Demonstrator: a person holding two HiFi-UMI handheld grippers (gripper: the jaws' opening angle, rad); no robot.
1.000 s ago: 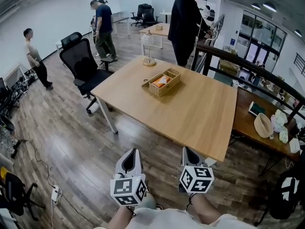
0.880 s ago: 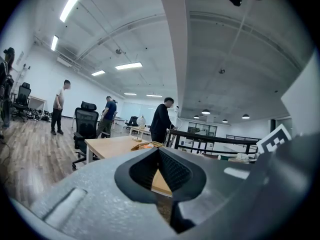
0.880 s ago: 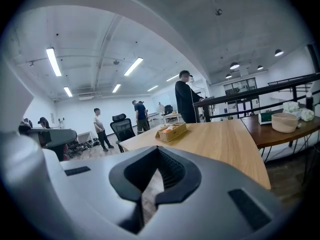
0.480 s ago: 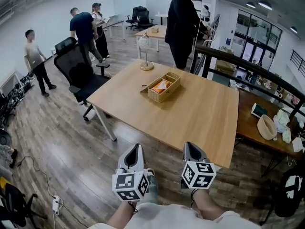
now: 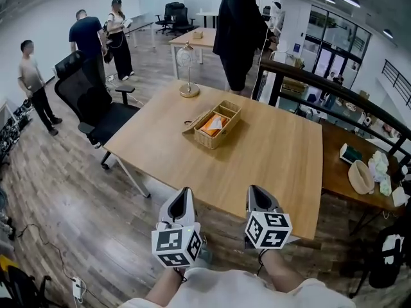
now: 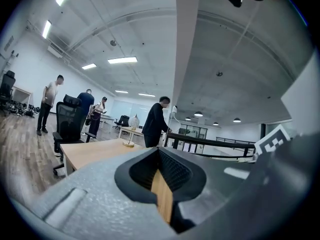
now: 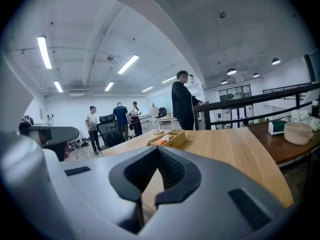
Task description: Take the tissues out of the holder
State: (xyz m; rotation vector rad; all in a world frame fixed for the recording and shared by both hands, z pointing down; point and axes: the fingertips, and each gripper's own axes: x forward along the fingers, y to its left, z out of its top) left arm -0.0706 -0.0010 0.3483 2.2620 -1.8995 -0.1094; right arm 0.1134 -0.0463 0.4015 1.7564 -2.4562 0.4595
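Closer now to the table (image 5: 276, 172), the left gripper (image 5: 184, 196) and right gripper (image 5: 256, 193) point forward with closed, empty jaws, because the basket (image 5: 226, 128) is not yet within reach

I'm looking into an open-plan office. A swivel chair (image 5: 90, 104) stands by a large table (image 5: 270, 165) at centre, with more chairs (image 5: 172, 13) and a desk (image 5: 196, 37) along the top. People (image 5: 87, 38) stand upper left on wood floor (image 5: 58, 191). Strip lights (image 7: 45, 51) line the ceiling, and glass doors (image 5: 327, 50) fill the upper right.
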